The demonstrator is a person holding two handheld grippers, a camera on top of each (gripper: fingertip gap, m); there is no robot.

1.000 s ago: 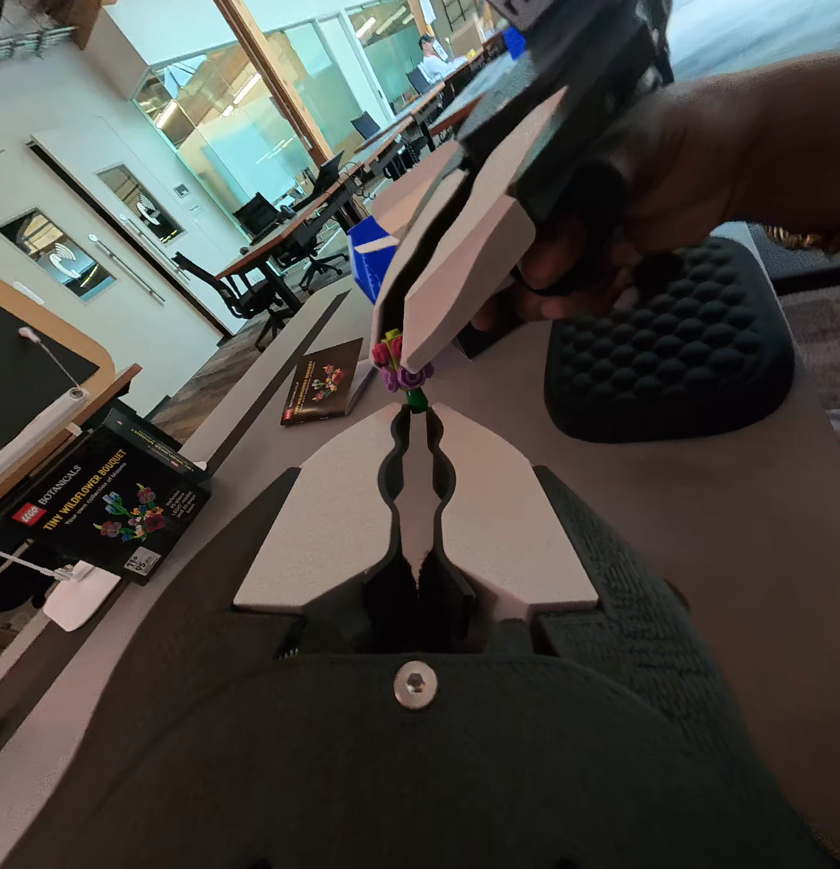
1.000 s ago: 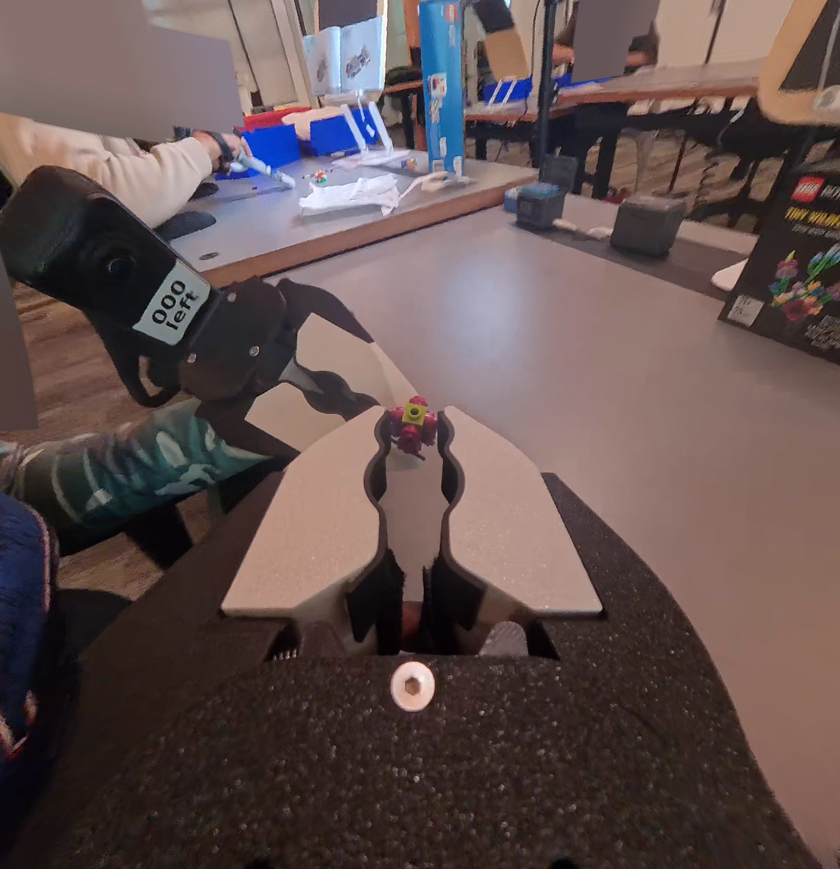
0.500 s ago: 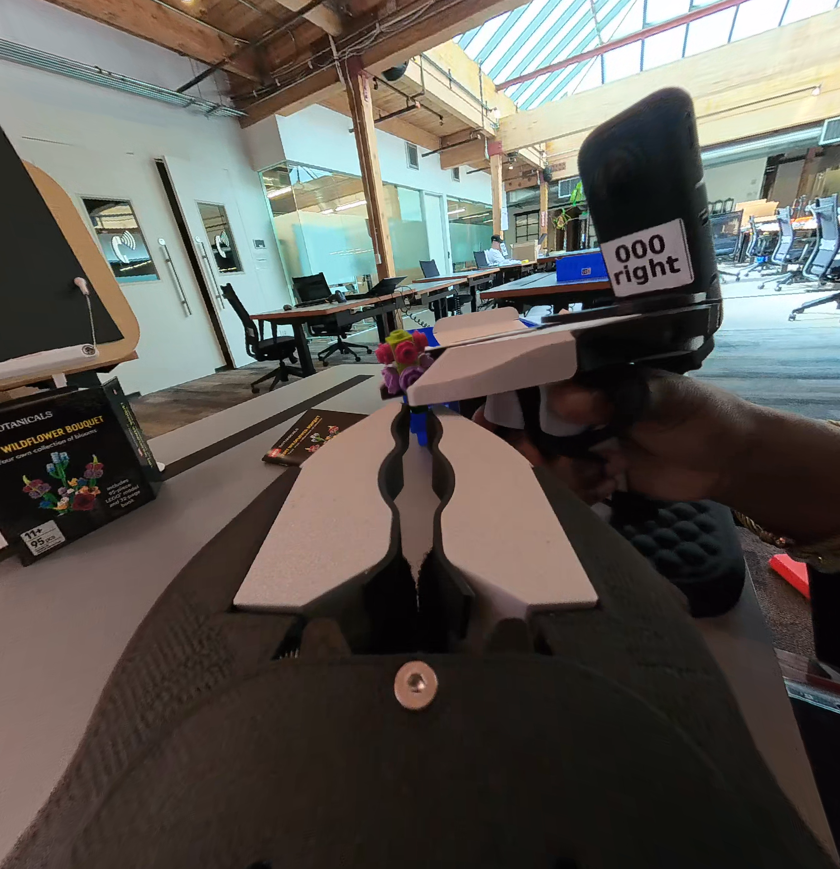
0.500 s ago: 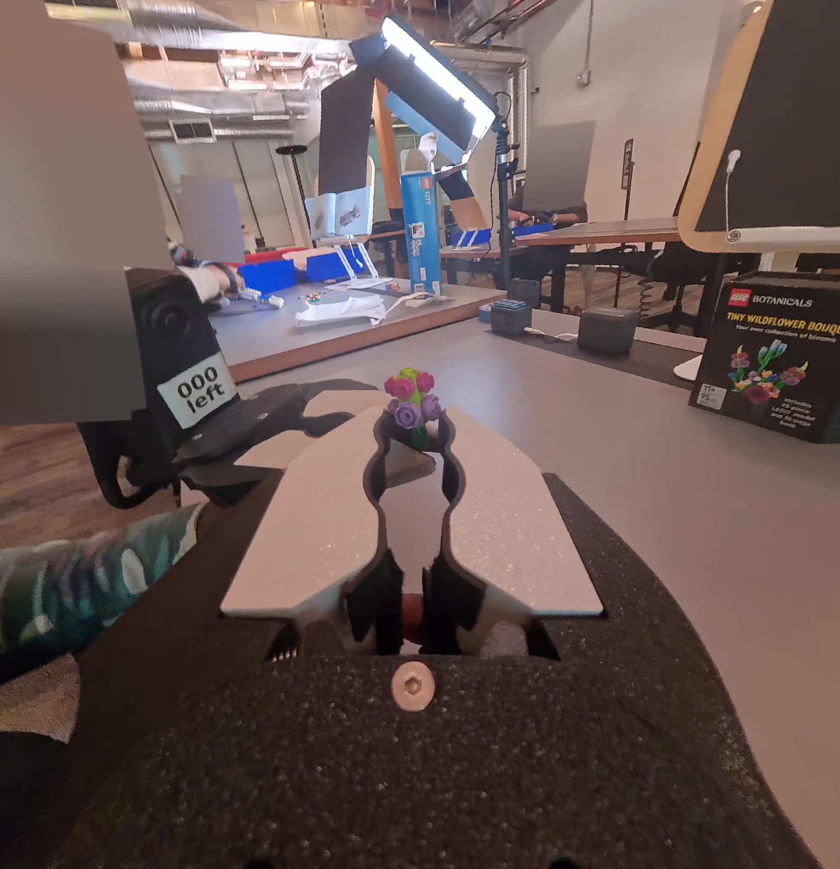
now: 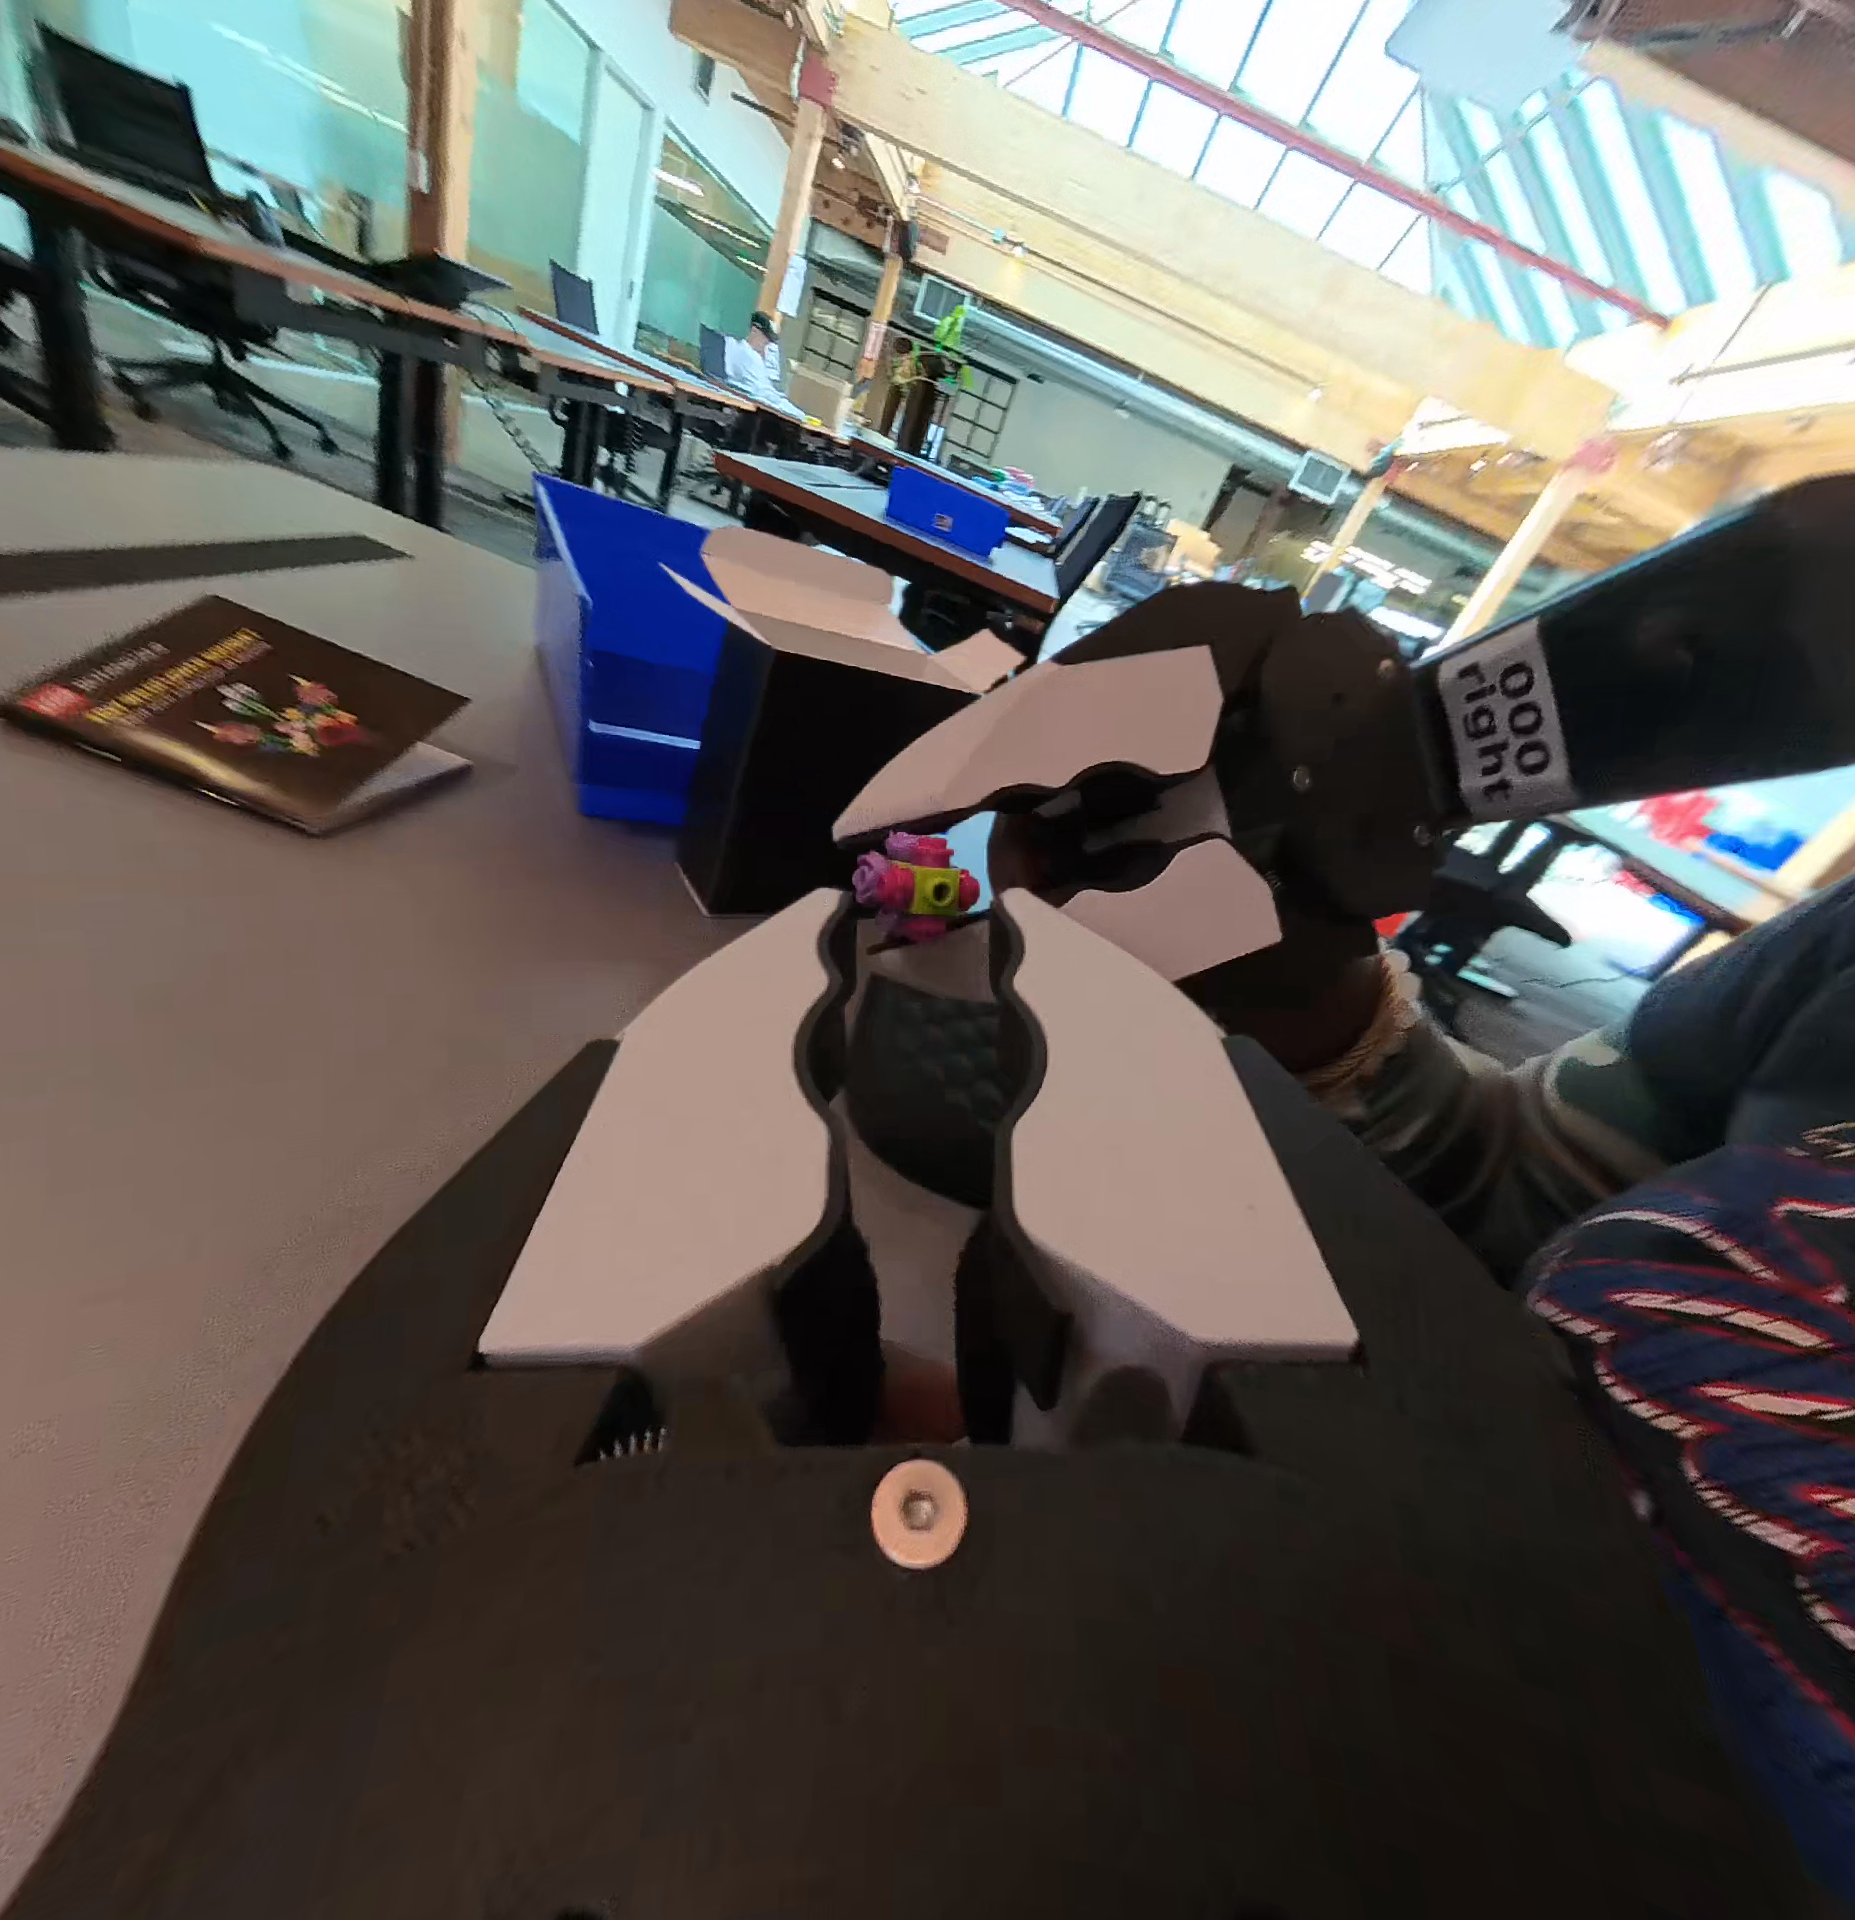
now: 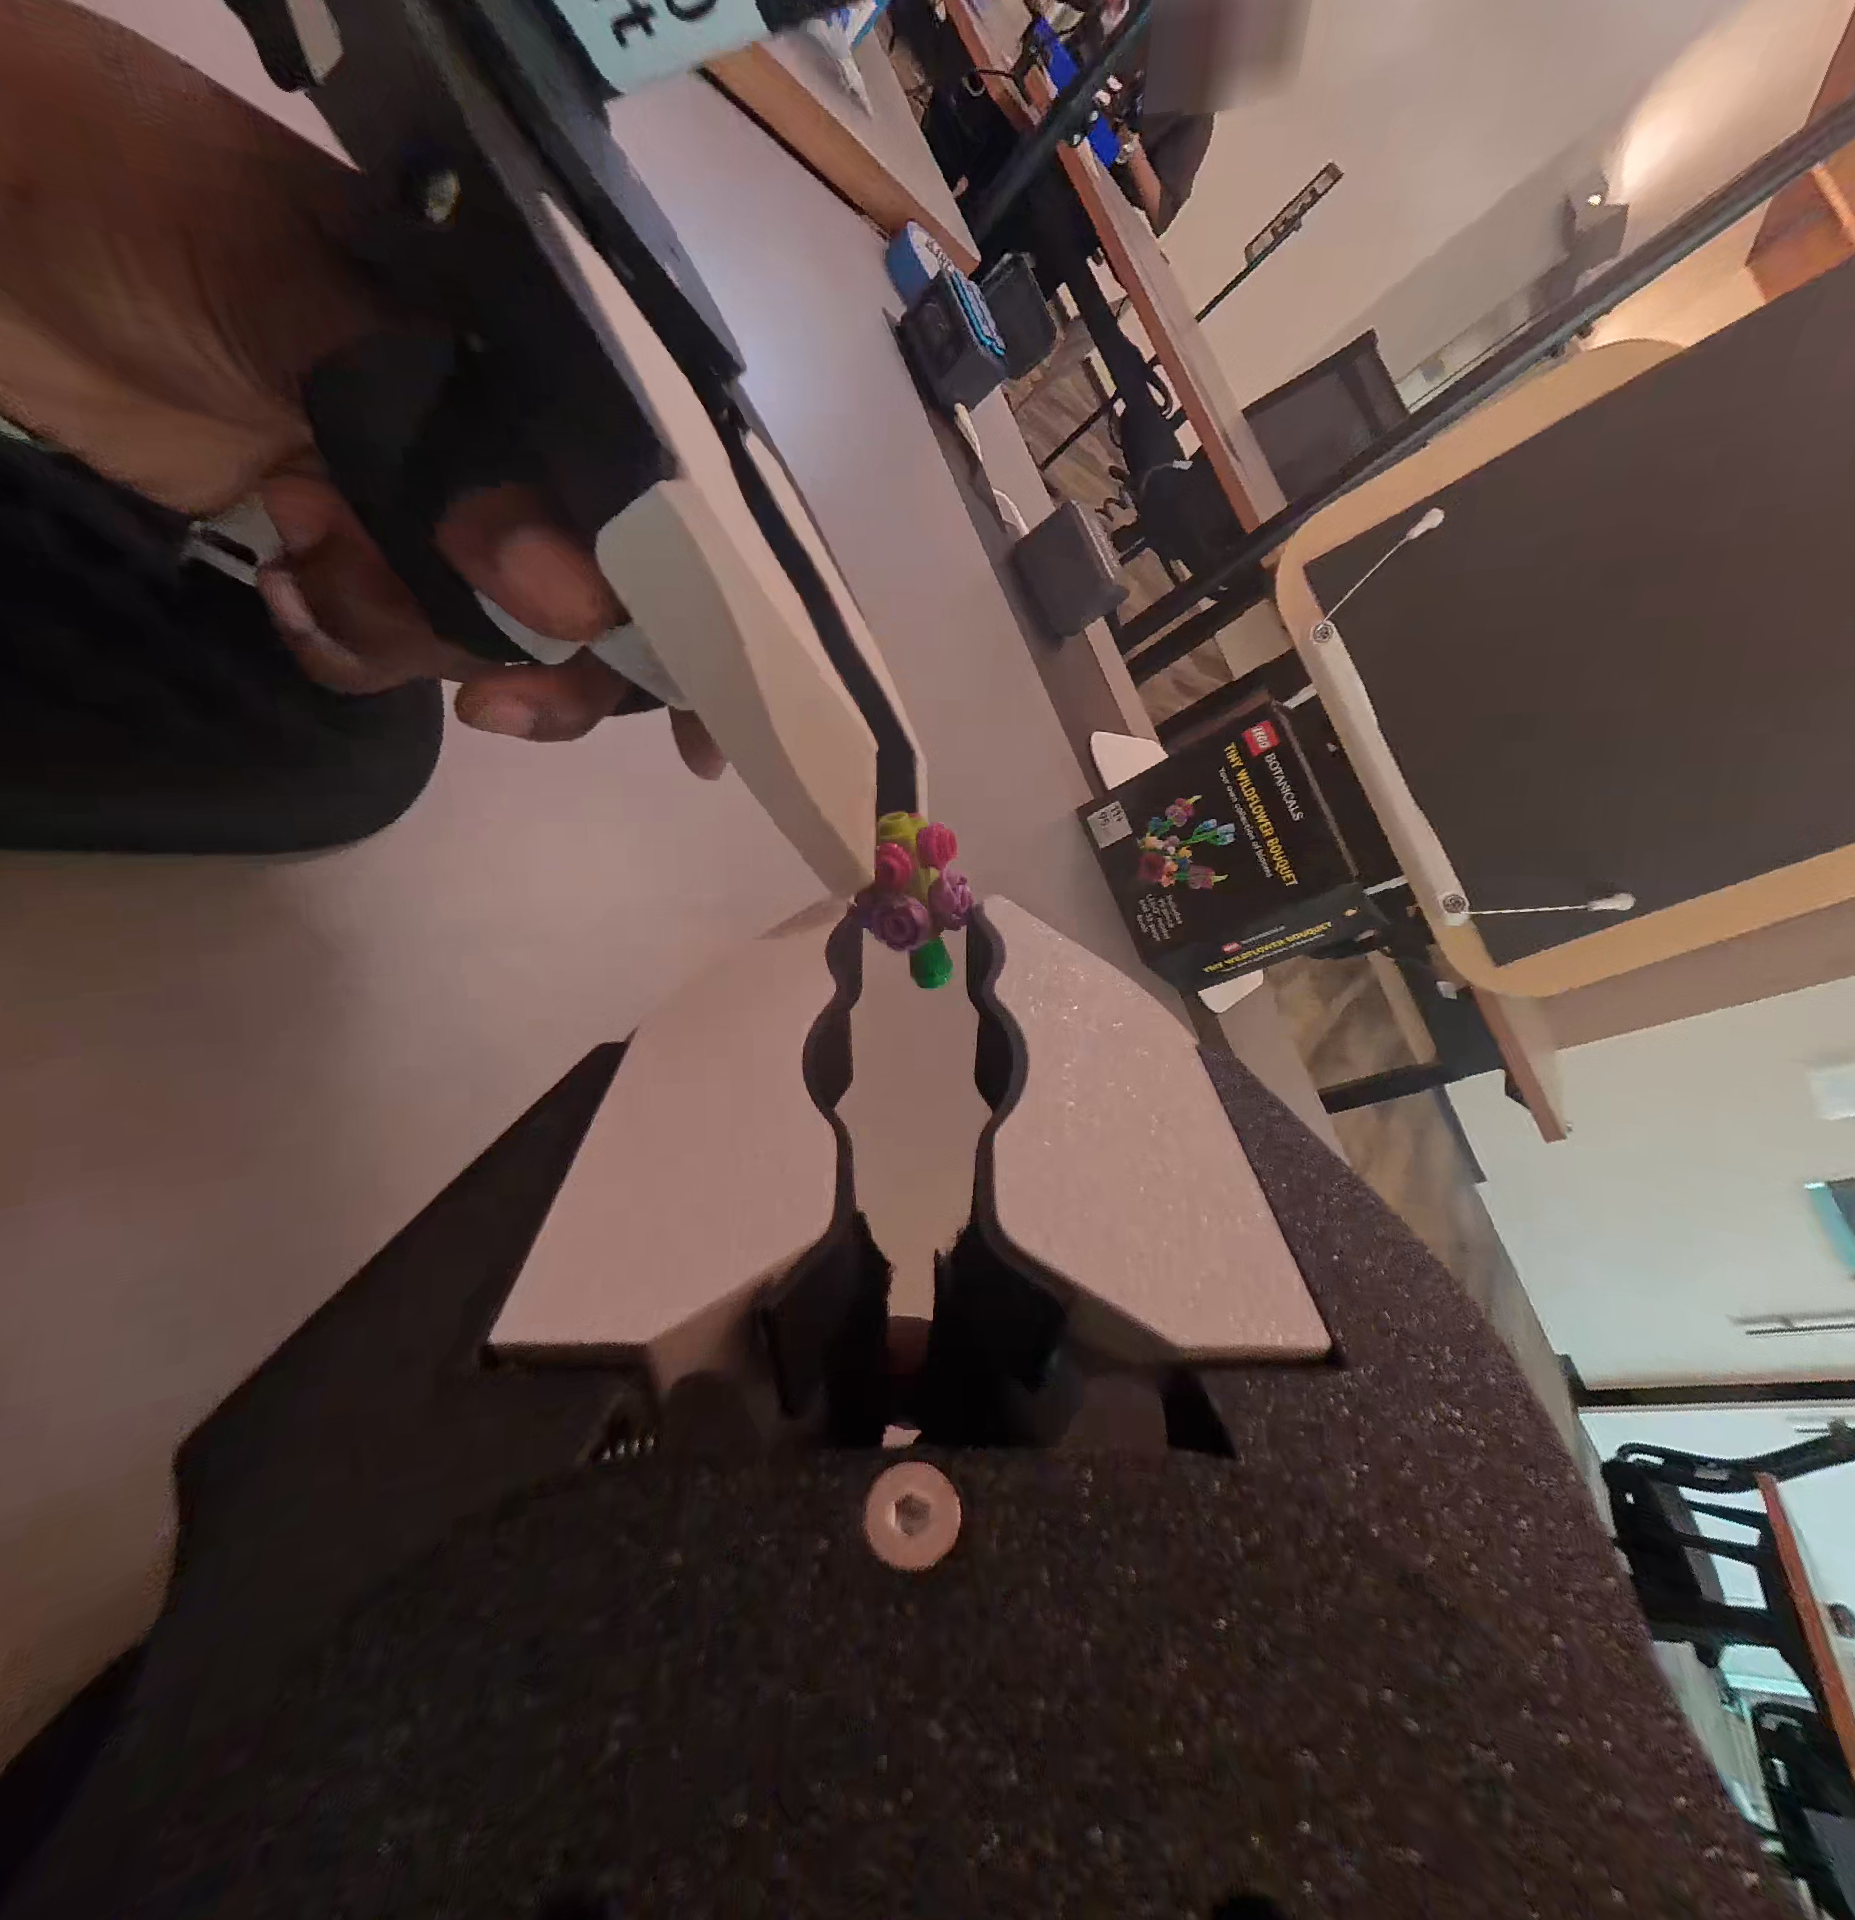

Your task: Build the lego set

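Flower cluster [image 6: 912,899] between right hand-held gripper [image 6: 907,925] tips, green stem toward camera.

Both close wrist views share the flower cluster [image 5: 915,886] [image 6: 912,888].

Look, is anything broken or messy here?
Nothing stands out. The tiny flower bunch looks whole between the right claw tips, and the booklet and set box sit tidily on the table.
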